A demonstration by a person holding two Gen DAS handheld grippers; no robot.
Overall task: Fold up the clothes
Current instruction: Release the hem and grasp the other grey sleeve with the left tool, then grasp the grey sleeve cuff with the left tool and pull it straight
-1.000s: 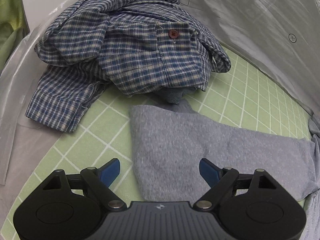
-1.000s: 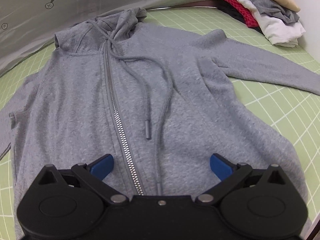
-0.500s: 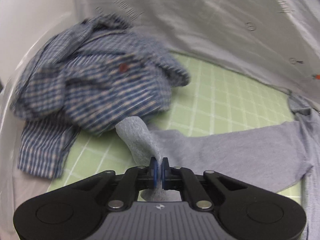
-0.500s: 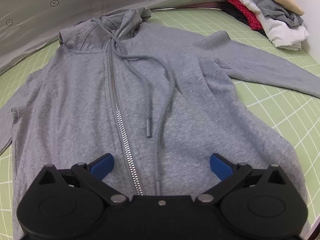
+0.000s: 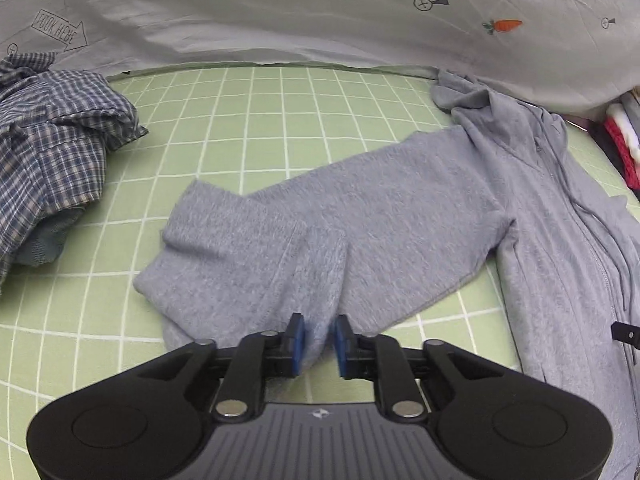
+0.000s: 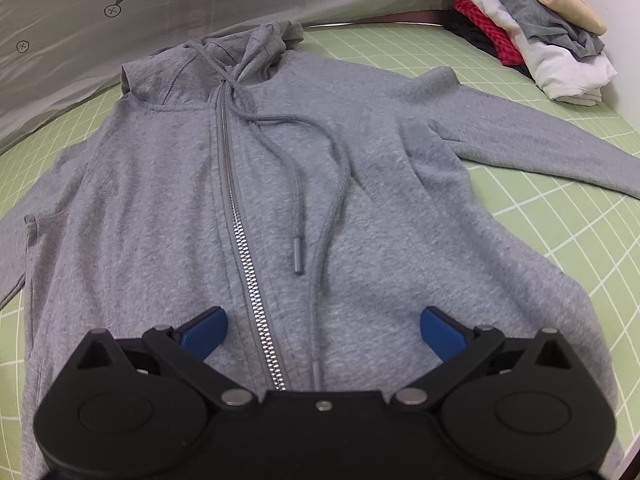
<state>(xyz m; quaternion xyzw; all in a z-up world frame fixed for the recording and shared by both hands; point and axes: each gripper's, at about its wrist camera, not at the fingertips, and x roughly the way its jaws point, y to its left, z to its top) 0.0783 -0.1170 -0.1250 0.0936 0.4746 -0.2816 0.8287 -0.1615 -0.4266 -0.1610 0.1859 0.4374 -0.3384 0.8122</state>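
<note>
Now one grey hoodie (image 6: 304, 200) lies flat on the green grid mat (image 5: 248, 128), zipper (image 6: 256, 300) up, hood (image 6: 224, 64) at 12 o'clock in the right wrist view. Its two cords (image 6: 320, 184) run down the chest; both have a grey tip. One sleeve (image 6: 532, 148) stretches out toward 3 o'clock.

The other sleeve (image 5: 340, 220) is doubled back on itself. The left gripper (image 5: 319, 344) has its blue pads (image 5: 298, 346) a little apart, with a ridge of this sleeve standing between them; whether they really press the cloth I cannot tell. The right gripper (image 6: 322, 330) hovers over the lower part of the hoodie with fingers wide apart, the zipper and one cord tip between them, holding nothing.

No box or basket is visible. One checked shirt (image 5: 52, 136), blue and white, lies crumpled at 9 o'clock in the left wrist view. One pile of clothes (image 6: 536, 36) sits at 1 o'clock in the right wrist view: I count beige, grey, white, red and dark pieces.

Behind the mat hangs a pale sheet (image 5: 280, 12) printed with an arrow (image 5: 60, 36) that reads "LOOK HERE", small circle marks, and one orange carrot (image 5: 505, 25).
</note>
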